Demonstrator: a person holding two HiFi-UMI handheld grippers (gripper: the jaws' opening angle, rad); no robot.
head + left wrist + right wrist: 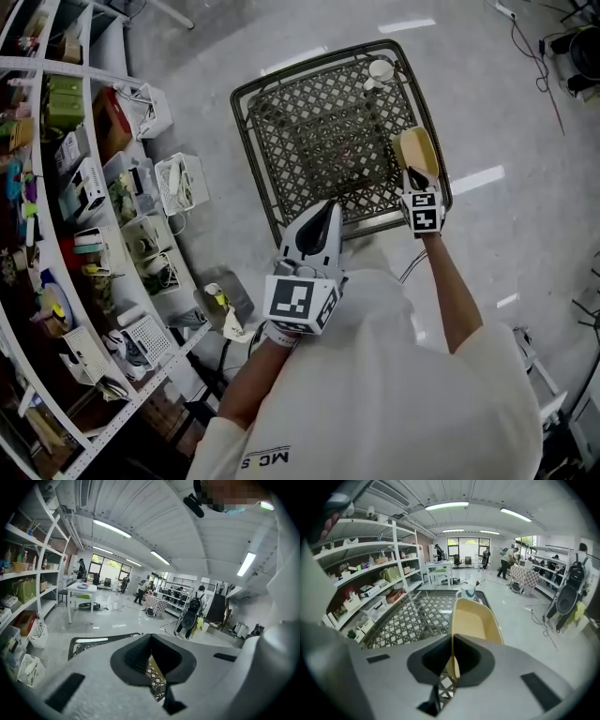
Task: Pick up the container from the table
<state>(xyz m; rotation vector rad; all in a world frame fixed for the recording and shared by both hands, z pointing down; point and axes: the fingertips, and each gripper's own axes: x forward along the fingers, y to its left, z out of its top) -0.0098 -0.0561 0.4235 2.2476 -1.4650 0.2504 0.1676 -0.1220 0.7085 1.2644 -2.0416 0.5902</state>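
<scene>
Lower centre of the head view, the left hand-held gripper [327, 210] hangs at the lattice surface's [246, 105] near rim; its own view shows its jaws together and empty. Farther right, the right hand-held gripper [417, 175] pinches the tan container's [415, 148] near wall, a grip only its own view shows.

The near end of the container [415, 148] is covered by the right tool [418, 176] in the head view. The tabletop's [255, 150] near edge is partly hidden behind the left tool [326, 208], and the shelf [56, 64] is cut off at the left edge. The white object [381, 69] at the tabletop's far corner is too small to be identified.
</scene>
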